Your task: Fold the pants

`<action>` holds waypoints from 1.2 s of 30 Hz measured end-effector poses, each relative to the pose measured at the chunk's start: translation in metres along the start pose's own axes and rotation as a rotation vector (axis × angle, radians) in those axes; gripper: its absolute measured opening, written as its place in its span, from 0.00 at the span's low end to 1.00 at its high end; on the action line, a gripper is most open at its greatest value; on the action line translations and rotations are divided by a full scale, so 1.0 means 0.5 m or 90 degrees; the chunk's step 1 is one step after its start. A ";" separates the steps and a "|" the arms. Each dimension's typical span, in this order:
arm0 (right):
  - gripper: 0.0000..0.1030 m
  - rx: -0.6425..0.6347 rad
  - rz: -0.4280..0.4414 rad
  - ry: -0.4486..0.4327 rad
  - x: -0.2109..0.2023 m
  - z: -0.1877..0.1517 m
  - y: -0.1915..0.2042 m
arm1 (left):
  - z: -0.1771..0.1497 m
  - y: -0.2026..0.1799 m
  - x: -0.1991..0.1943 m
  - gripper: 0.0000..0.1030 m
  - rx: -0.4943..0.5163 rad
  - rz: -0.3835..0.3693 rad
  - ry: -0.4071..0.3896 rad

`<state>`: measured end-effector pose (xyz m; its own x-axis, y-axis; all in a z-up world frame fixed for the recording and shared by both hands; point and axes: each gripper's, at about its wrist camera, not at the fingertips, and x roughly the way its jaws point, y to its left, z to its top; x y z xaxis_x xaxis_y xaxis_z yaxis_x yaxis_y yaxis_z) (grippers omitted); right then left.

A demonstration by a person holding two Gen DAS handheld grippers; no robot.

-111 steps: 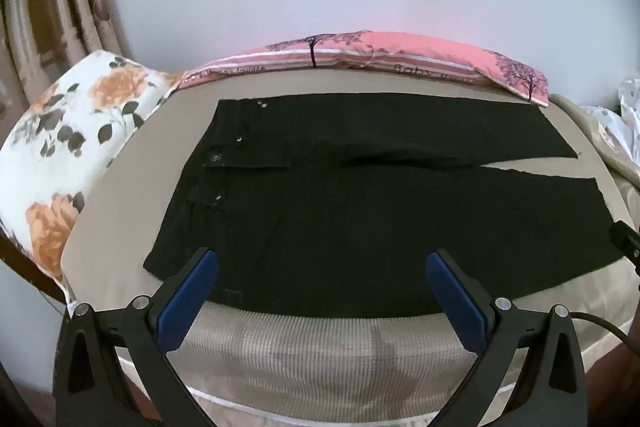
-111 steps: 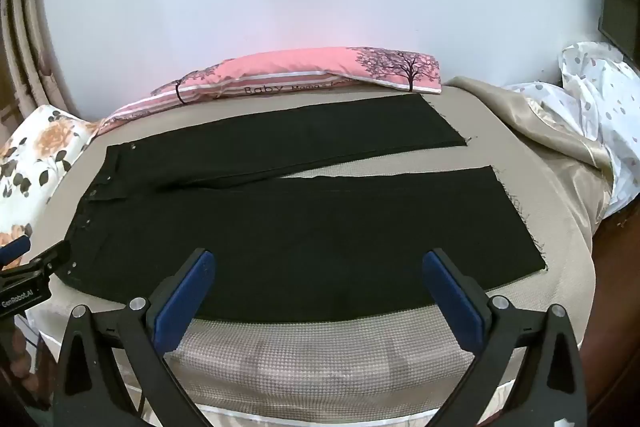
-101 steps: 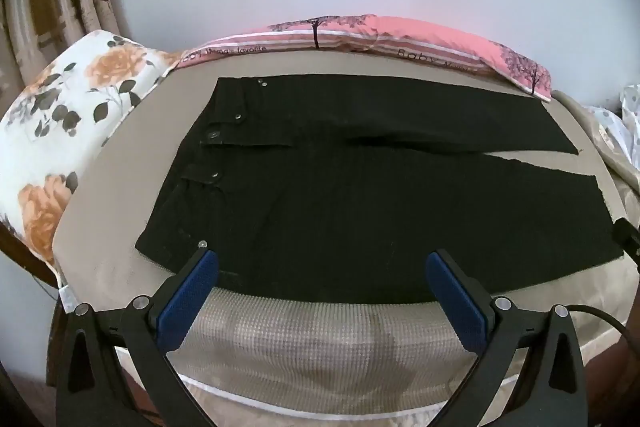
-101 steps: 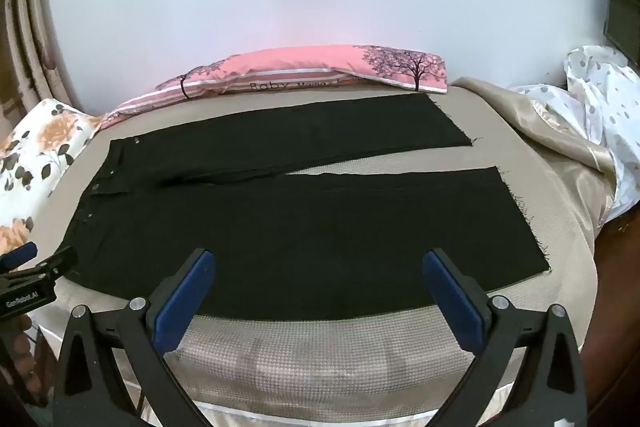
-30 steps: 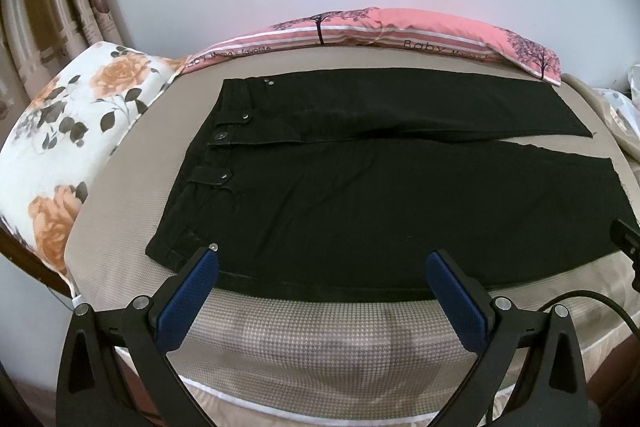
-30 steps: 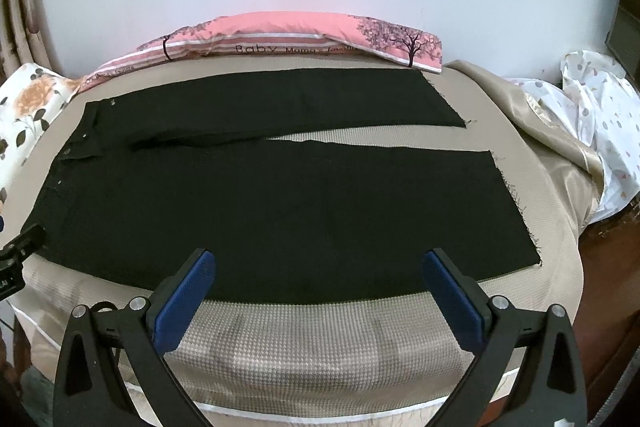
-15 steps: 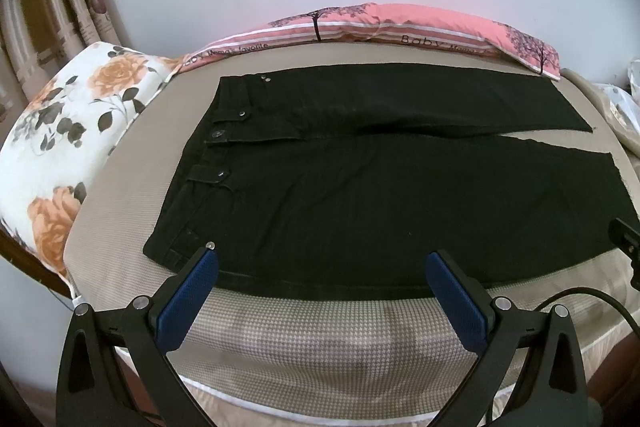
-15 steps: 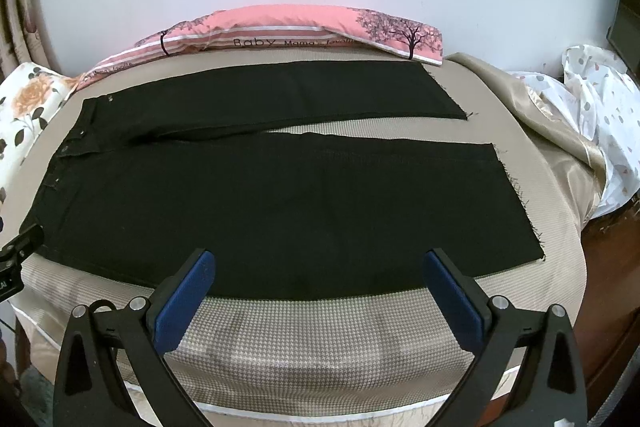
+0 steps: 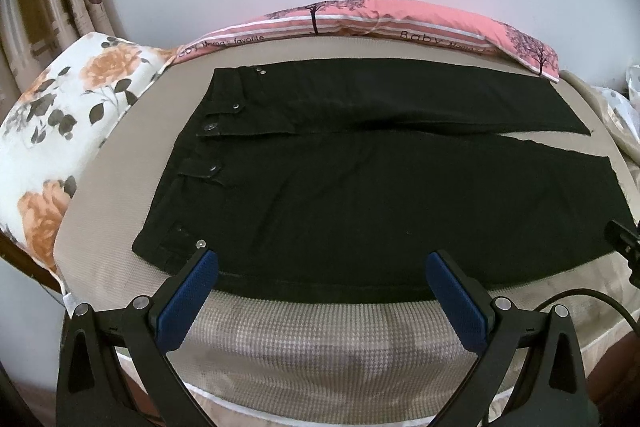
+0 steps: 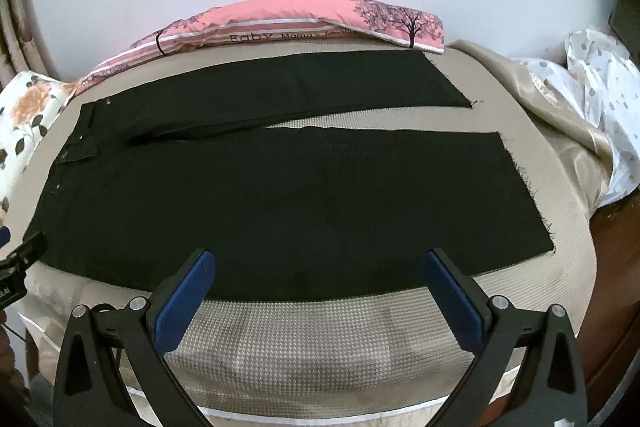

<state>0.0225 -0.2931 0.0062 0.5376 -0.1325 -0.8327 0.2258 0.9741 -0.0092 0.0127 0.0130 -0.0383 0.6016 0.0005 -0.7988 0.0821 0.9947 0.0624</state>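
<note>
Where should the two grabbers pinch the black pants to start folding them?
Probably along the near long edge of the black pants. They lie flat and spread on the bed, and that edge runs just ahead of both open grippers. The left gripper could pinch near the waistband corner, the right gripper near the hem, both coming in low from the front.
</note>
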 end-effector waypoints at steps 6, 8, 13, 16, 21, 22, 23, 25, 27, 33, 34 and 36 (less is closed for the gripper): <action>1.00 0.040 0.030 -0.026 0.004 0.016 -0.016 | 0.019 0.022 0.016 1.00 -0.022 -0.025 0.008; 1.00 0.052 0.045 -0.039 0.007 0.028 -0.021 | 0.033 0.044 0.025 1.00 -0.035 -0.024 0.006; 1.00 0.059 0.055 -0.019 0.040 0.066 -0.019 | 0.088 0.105 0.050 1.00 -0.047 -0.020 -0.009; 1.00 0.074 0.062 -0.001 0.063 0.087 -0.018 | 0.130 0.155 0.072 1.00 -0.069 -0.035 -0.013; 1.00 0.096 0.086 0.021 0.107 0.127 0.001 | 0.219 0.249 0.135 0.92 -0.109 -0.042 -0.006; 1.00 0.097 0.091 0.023 0.111 0.131 0.005 | 0.243 0.272 0.154 0.87 -0.119 -0.039 -0.005; 1.00 0.099 0.094 0.028 0.122 0.139 0.012 | 0.259 0.286 0.169 0.85 -0.125 -0.033 -0.001; 1.00 0.098 0.094 0.038 0.141 0.155 0.026 | 0.297 0.327 0.212 0.74 -0.151 -0.041 0.014; 1.00 0.090 0.085 0.044 0.159 0.169 0.040 | 0.324 0.360 0.252 0.65 -0.183 -0.066 0.031; 1.00 0.083 0.089 0.054 0.202 0.203 0.073 | 0.389 0.436 0.386 0.51 -0.239 -0.191 0.075; 1.00 0.079 0.088 0.059 0.213 0.211 0.082 | 0.399 0.446 0.412 0.51 -0.239 -0.218 0.079; 1.00 0.071 0.083 0.066 0.229 0.219 0.097 | 0.410 0.458 0.445 0.51 -0.244 -0.242 0.091</action>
<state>0.1839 -0.2813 -0.0292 0.4830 0.0184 -0.8754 0.2515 0.9547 0.1589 0.3282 0.2196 -0.0793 0.4700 -0.3779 -0.7977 -0.0385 0.8941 -0.4462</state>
